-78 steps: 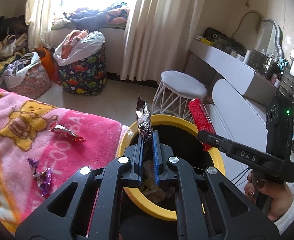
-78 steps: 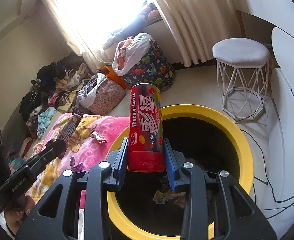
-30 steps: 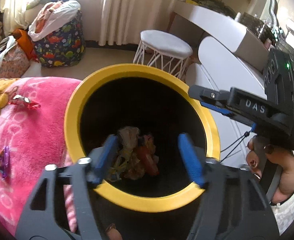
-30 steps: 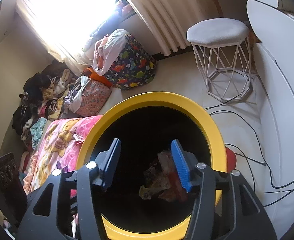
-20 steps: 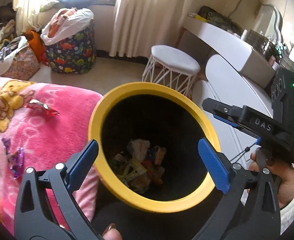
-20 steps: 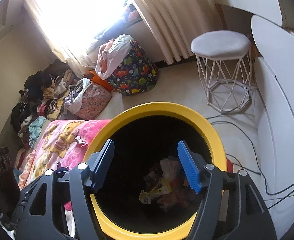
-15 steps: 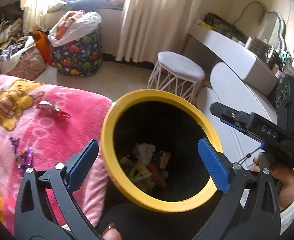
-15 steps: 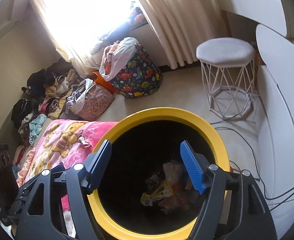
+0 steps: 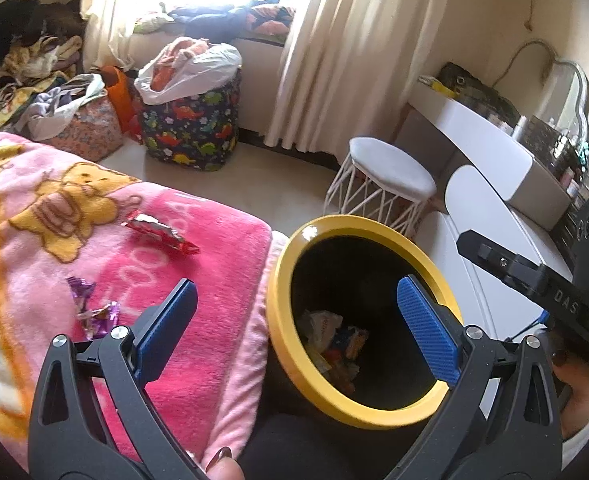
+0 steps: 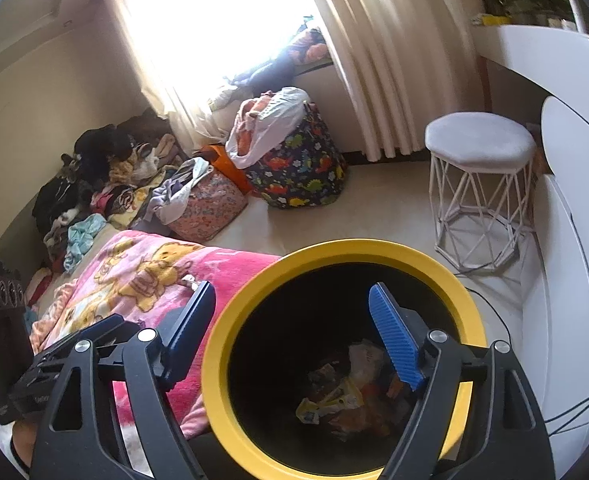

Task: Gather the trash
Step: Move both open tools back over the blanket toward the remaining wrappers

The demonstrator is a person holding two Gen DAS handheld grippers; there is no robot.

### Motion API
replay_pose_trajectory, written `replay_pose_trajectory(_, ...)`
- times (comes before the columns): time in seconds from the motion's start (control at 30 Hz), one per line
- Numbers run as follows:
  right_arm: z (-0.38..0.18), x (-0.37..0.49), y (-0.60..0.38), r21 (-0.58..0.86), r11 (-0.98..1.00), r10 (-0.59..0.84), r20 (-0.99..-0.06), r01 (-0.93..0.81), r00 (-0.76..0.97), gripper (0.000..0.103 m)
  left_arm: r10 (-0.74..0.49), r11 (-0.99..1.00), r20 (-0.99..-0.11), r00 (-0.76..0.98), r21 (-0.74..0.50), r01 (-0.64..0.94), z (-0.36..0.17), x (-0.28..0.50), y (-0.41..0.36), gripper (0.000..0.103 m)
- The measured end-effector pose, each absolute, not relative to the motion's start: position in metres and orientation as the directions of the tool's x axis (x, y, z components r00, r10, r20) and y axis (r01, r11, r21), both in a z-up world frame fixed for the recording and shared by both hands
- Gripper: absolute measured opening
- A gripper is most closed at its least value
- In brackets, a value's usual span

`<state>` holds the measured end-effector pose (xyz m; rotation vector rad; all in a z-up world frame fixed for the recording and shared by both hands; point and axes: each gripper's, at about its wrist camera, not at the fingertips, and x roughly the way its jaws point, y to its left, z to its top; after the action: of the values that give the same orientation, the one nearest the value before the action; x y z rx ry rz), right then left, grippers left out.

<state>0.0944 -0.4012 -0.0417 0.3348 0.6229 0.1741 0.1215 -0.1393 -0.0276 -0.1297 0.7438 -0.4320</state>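
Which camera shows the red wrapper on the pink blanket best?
The left wrist view. There the red wrapper lies in full sight on the pink blanket, ahead of the open left gripper. The right wrist view shows at most a small pale scrap at its finger's tip, too small to identify.

Red wrapper (image 9: 160, 232) and purple wrappers (image 9: 94, 312) on pink blanket, yellow-rimmed bin (image 9: 282, 320) holding seemingly crumpled packets
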Motion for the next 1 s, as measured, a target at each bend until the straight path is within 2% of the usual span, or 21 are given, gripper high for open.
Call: replay_pose_trajectory(1.0, -0.023, 0.101, -0.327, 0.294, 0.923, 0.373, -0.533, -0.247, 0.760, 0.078, -0.355, 0.928, -0.591, 0.725, -0.316, 0.197, -0.022, 0.117, -0.056, 0.092)
